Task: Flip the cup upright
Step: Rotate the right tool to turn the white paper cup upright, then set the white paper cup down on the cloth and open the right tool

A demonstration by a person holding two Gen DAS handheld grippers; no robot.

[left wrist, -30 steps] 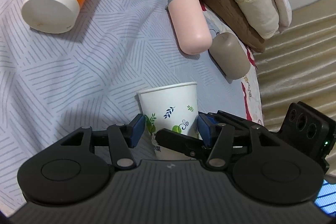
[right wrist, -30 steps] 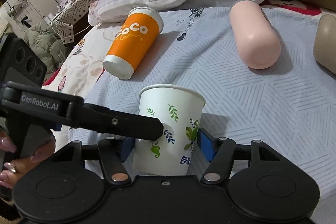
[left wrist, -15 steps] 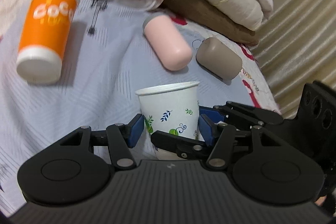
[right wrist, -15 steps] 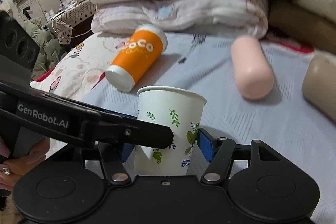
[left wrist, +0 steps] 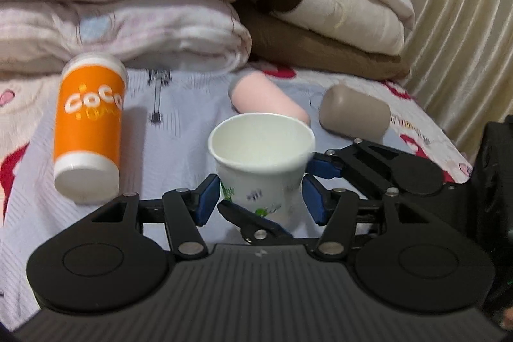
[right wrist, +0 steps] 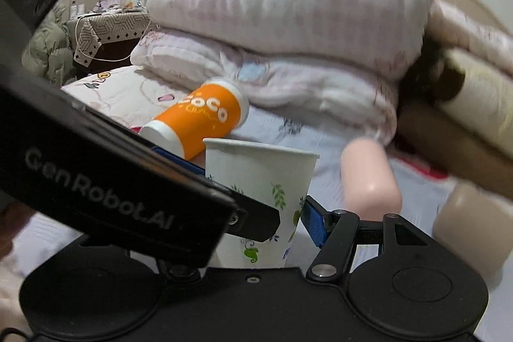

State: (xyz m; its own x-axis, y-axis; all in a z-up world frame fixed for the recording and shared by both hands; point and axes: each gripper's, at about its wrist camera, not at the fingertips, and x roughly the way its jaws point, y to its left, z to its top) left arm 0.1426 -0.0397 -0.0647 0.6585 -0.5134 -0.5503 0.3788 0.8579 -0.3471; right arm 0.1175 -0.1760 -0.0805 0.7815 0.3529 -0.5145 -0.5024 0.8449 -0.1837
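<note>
A white paper cup with a leaf print (left wrist: 261, 164) stands mouth-up between the blue pads of both grippers; it also shows in the right wrist view (right wrist: 256, 201). My left gripper (left wrist: 261, 197) has its pads close on both sides of the cup's lower body. My right gripper (right wrist: 256, 220) holds the cup too; its right pad (right wrist: 312, 225) touches the cup wall, and its left side is hidden behind the left gripper's black finger (right wrist: 128, 191). The cup tilts slightly toward the left wrist camera, showing its empty inside.
On the grey patterned bedsheet (left wrist: 173, 130) lie an orange "CoCo" cup (left wrist: 88, 130), a pink tumbler (left wrist: 266, 100) and a beige tumbler (left wrist: 354, 116), all on their sides. Folded quilts (left wrist: 128, 21) are stacked behind. A curtain (left wrist: 465, 21) hangs at the right.
Both grippers have lifted and tilted with the cup between them; the views now look more level across the bed, and the cup's open mouth shows in the left wrist view.
</note>
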